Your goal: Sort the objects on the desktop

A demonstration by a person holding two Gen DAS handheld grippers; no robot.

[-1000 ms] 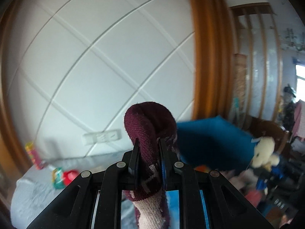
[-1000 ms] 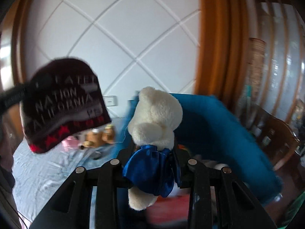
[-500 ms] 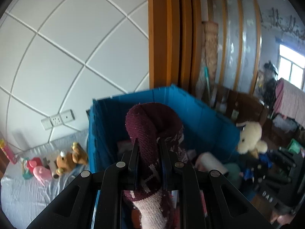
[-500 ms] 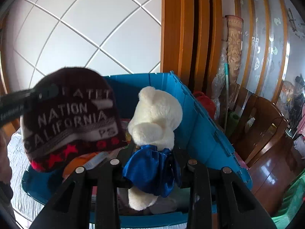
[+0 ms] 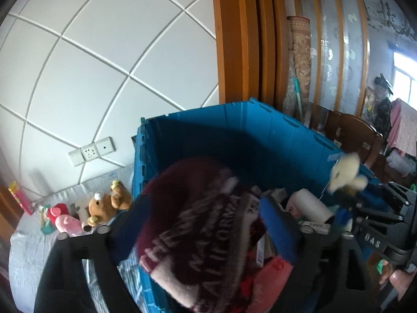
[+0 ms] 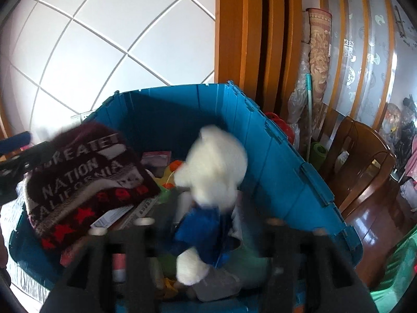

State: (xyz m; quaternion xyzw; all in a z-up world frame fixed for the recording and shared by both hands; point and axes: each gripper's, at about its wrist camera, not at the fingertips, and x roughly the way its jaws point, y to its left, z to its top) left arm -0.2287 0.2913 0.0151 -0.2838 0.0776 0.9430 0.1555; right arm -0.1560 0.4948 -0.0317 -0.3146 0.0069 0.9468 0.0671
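- The left gripper (image 5: 208, 224) is spread wide, and the dark red hat (image 5: 198, 234) sits loose between its fingers, right above the blue box (image 5: 234, 135)
- The right gripper (image 6: 206, 224) is wide too; the white teddy (image 6: 213, 172) drops into the box

Daylight comes from a bright window (image 5: 406, 83) far right of the blue bin (image 5: 234, 140). The bin's inside wall is in dark shadow. The wall lines bend and the corners go black. The hat (image 5: 198, 229) and white bear (image 6: 216, 161) look smeared and blurry. The wooden chair (image 6: 370, 182) shines.
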